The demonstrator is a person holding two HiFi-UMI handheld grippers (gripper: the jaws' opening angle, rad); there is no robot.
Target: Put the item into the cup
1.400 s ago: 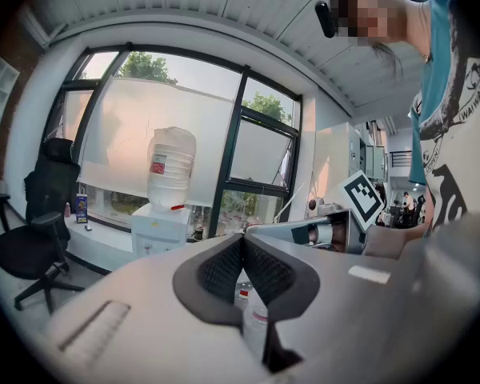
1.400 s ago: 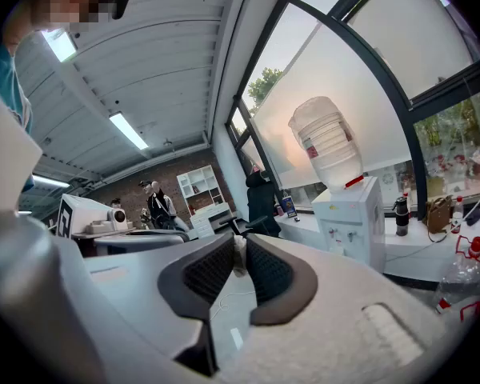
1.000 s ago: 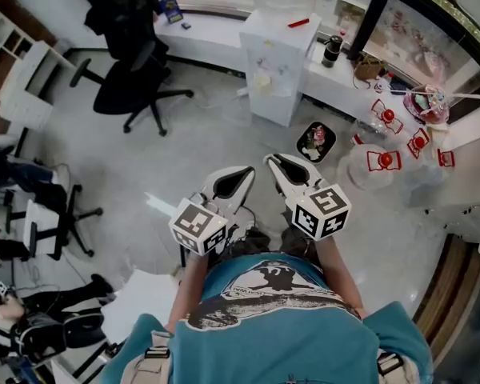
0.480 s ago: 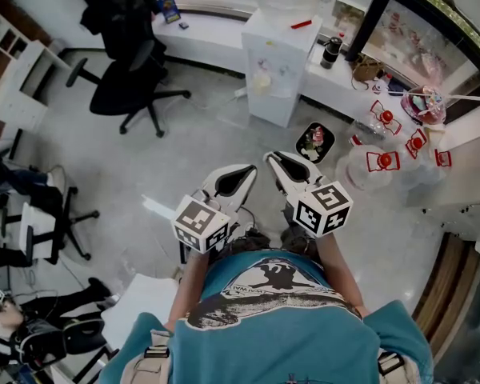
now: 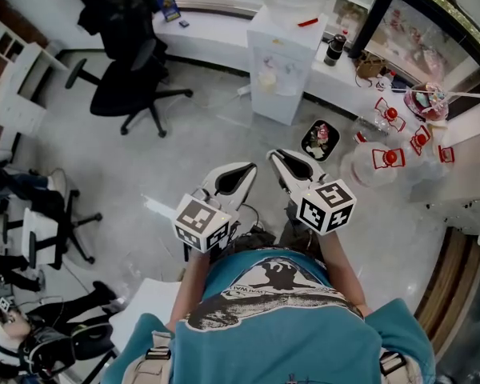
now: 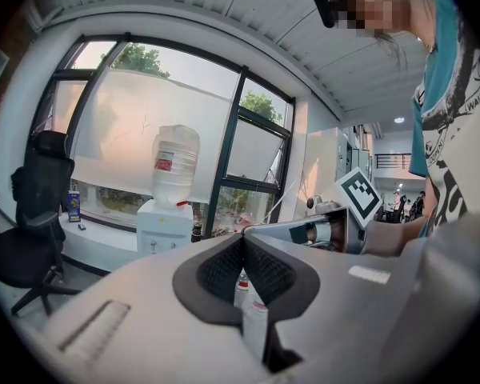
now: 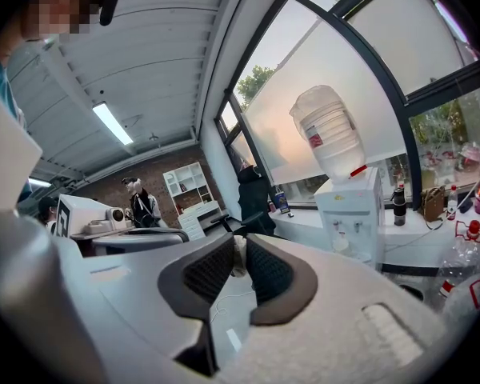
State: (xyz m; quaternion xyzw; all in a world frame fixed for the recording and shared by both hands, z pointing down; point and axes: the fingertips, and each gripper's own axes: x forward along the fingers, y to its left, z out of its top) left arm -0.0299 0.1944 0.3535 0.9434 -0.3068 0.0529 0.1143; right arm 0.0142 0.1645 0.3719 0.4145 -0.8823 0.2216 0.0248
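Observation:
In the head view both grippers are held level in front of the person's teal shirt, above the grey floor. My left gripper (image 5: 250, 168) has its black pads touching at the tips (image 6: 242, 242) with nothing between them. My right gripper (image 5: 272, 156) is beside it, about a hand's width away. Its pads stand close together on a small pale item (image 7: 238, 250) pinched near the tips. I cannot pick out a cup for certain in any view. The item is hidden in the head view.
A white water dispenser (image 5: 282, 62) with a big bottle (image 6: 174, 162) stands ahead against a white counter (image 5: 208, 34). A black bin (image 5: 318, 140) and clear red-capped bottles (image 5: 384, 160) lie to the right. A black office chair (image 5: 132, 78) is at the far left.
The person and both grippers have drifted slightly across the floor together. Both grippers' jaws look the same as before.

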